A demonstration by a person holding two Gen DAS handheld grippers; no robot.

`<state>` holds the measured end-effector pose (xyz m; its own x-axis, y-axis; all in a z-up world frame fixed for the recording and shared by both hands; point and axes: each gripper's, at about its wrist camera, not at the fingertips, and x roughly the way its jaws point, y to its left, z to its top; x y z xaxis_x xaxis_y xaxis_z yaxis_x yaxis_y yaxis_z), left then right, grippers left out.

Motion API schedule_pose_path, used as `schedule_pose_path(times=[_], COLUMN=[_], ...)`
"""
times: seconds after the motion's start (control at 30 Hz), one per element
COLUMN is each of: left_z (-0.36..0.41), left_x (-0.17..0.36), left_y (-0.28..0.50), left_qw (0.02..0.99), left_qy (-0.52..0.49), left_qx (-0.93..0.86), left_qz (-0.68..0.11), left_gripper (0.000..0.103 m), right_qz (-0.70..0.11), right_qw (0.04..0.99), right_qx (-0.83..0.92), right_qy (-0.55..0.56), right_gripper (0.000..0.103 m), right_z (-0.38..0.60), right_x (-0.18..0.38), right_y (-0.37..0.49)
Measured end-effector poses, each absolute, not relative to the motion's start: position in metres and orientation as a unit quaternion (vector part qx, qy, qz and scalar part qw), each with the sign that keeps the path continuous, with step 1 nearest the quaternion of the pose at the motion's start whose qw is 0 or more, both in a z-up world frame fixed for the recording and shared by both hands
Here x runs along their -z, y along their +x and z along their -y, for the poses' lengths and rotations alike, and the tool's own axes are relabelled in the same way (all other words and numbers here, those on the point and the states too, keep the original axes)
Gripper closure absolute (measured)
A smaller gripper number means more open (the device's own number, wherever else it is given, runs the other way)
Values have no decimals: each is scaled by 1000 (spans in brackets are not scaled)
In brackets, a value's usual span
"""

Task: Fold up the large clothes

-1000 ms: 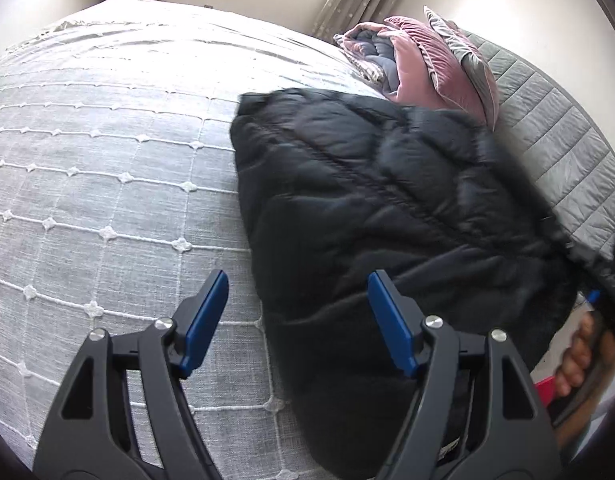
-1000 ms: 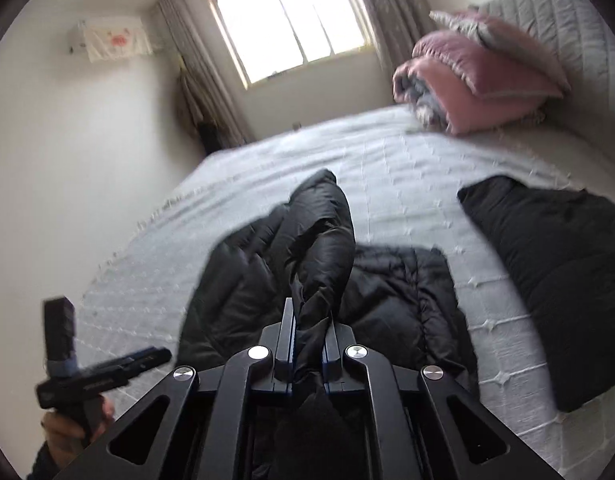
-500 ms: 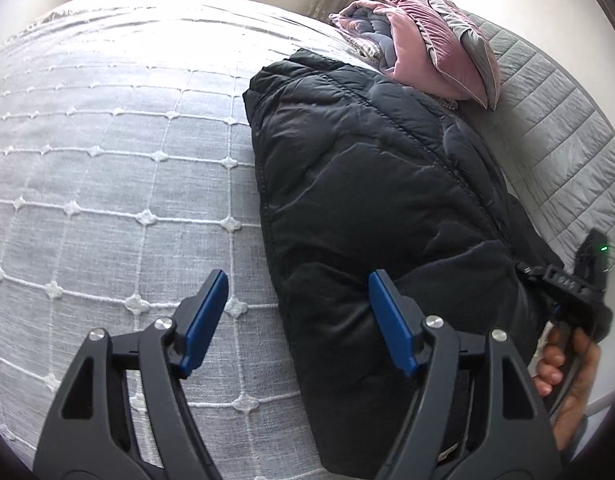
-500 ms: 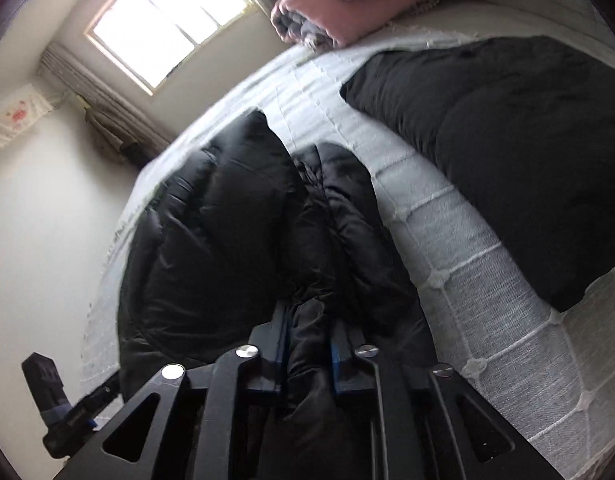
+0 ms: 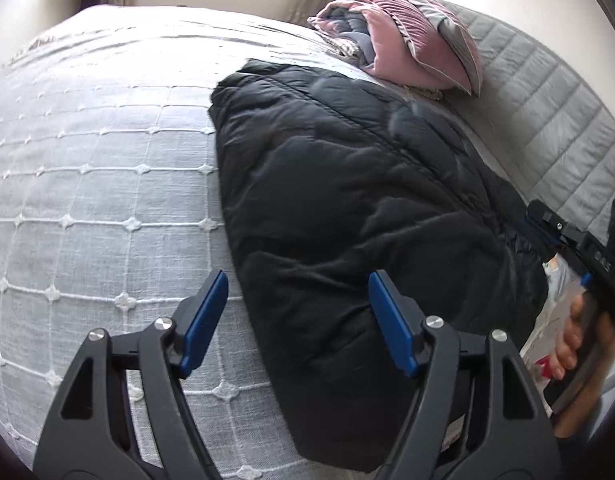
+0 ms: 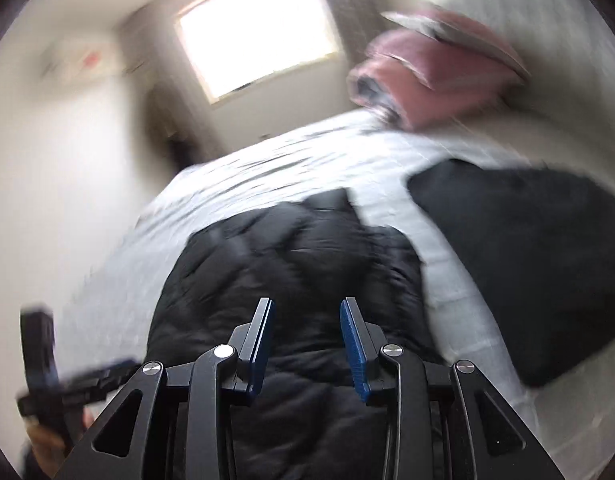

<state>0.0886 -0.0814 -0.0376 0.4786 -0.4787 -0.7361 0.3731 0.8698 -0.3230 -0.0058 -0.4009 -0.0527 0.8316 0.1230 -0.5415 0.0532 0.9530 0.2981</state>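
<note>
A black puffer jacket (image 5: 347, 208) lies folded on the grey quilted bed; it also shows in the right wrist view (image 6: 291, 272), which is blurred. My left gripper (image 5: 299, 312) is open and empty, hovering over the jacket's near left edge. My right gripper (image 6: 307, 336) is open and empty just above the jacket's near end. In the left wrist view the right gripper (image 5: 547, 236) shows at the jacket's right end, held by a hand.
A second black garment (image 6: 523, 264) lies to the right on the bed (image 5: 87, 200). Pink and grey pillows (image 5: 411, 52) are piled at the headboard (image 5: 547, 120). A window (image 6: 255, 28) is in the far wall.
My right gripper has opened and let go of the jacket fabric it held, and the jacket now lies flat. The right wrist view swings fast. My left gripper stays open over the jacket's edge.
</note>
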Motion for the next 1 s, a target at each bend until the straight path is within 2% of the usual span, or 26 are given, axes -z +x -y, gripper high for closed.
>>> schedule_pose_path(times=[0.1,0.2,0.37,0.5,0.6,0.63,0.67,0.87,1.0], left_z=[89,87,77,64,62,61,60,60,63], left_x=[41,46,53,59,62,64,66,82,92], left_y=[90,94,103,106,106,106,106,106,104], left_qw=[859,851,835,810,799,794,790,757,734], left_qy=[-49,-62,-94,-142,-156,-167,-176,-225,-259], left_qx=[245,249,252,260,268,268,270,291,303], left_qz=[-447,-459,-479,-506,-515,-519,-522,-541,-550], left_gripper=[29,23,19,19,19,19,19,19,14], right_qz=[-349,-407,-430,-410,-397,-399,-403,-435,-436], right_qw=[927,904,885,888,886,886,885,849,818], right_qx=[-23,34,40,17,25,40,58,32,-1], right_qy=[134,126,173,206,239,233,225,298,374], right_gripper=[69,71,71,67,43,30,26,22,22], right_z=[387,397,420,432,451,453,453,477,491], right_x=[69,98,112,106,104,103,101,129,145], right_y=[10,26,31,23,13,8,3,1,-1])
